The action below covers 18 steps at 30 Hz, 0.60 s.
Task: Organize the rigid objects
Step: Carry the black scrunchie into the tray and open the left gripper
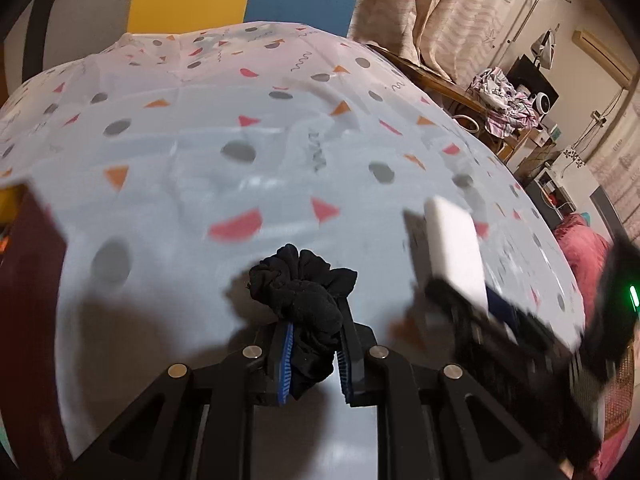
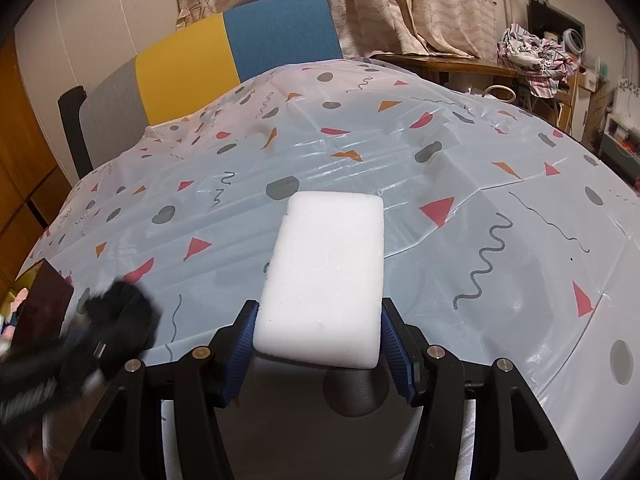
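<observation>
Jaws of the left gripper (image 1: 314,354) are pinching a bunched black cloth (image 1: 306,292) above the patterned tablecloth (image 1: 200,152), while the right gripper (image 2: 318,344), about halfway open, is clamping a white foam block (image 2: 326,276) over that same cloth-covered table.

I can read no text, label, brand or number anywhere ahead of either gripper; the tablecloth (image 2: 500,168) carries only shapes and squiggles.
</observation>
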Each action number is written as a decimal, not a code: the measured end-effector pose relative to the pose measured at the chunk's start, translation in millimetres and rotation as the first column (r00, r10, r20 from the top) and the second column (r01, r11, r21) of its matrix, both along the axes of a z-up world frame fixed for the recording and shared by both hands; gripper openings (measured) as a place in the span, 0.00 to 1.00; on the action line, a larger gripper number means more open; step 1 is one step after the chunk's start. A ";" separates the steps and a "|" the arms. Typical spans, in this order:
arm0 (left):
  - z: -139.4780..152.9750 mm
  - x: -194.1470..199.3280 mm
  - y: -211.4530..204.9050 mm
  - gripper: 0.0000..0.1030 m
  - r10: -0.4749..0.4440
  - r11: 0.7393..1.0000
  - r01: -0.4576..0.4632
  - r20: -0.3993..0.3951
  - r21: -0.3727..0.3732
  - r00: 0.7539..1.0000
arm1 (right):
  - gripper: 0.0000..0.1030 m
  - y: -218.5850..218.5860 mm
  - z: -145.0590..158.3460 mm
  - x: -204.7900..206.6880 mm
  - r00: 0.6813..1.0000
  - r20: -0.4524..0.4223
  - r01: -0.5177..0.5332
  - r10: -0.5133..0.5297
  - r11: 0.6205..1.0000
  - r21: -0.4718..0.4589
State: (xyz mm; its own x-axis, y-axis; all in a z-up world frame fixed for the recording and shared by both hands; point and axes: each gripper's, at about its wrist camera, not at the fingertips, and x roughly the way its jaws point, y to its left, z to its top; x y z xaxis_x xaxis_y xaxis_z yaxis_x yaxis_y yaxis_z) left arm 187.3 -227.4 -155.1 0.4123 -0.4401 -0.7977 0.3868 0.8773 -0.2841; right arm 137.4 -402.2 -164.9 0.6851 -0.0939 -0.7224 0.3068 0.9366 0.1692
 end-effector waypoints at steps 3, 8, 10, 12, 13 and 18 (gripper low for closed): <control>2.8 -20.3 18.6 0.17 0.010 1.000 -0.011 -0.013 -0.029 1.000 | 0.57 1.3 -0.3 0.9 1.000 -0.006 0.000 0.000 1.000 -0.011; 16.0 -50.1 47.3 0.17 0.020 0.997 -0.020 0.000 -0.074 1.000 | 0.58 4.8 -0.2 2.0 1.000 -0.020 0.001 -0.002 0.999 -0.037; 23.3 -61.1 58.7 0.17 0.019 0.996 -0.018 0.013 -0.091 1.000 | 0.58 5.2 -0.2 2.5 1.000 -0.023 0.001 -0.002 0.999 -0.043; 31.7 -71.7 71.4 0.17 0.022 0.995 -0.018 0.034 -0.103 0.999 | 0.58 5.8 -0.3 2.8 1.000 -0.024 0.002 -0.003 0.999 -0.046; 35.2 -76.1 77.5 0.17 0.024 0.994 -0.019 0.043 -0.108 0.999 | 0.58 6.0 -0.3 2.8 1.000 -0.025 0.002 -0.003 0.999 -0.049; 51.1 -93.8 120.3 0.17 0.068 0.990 -0.057 0.077 -0.129 0.995 | 0.57 9.4 -0.6 4.3 0.999 -0.036 0.002 -0.005 0.997 -0.072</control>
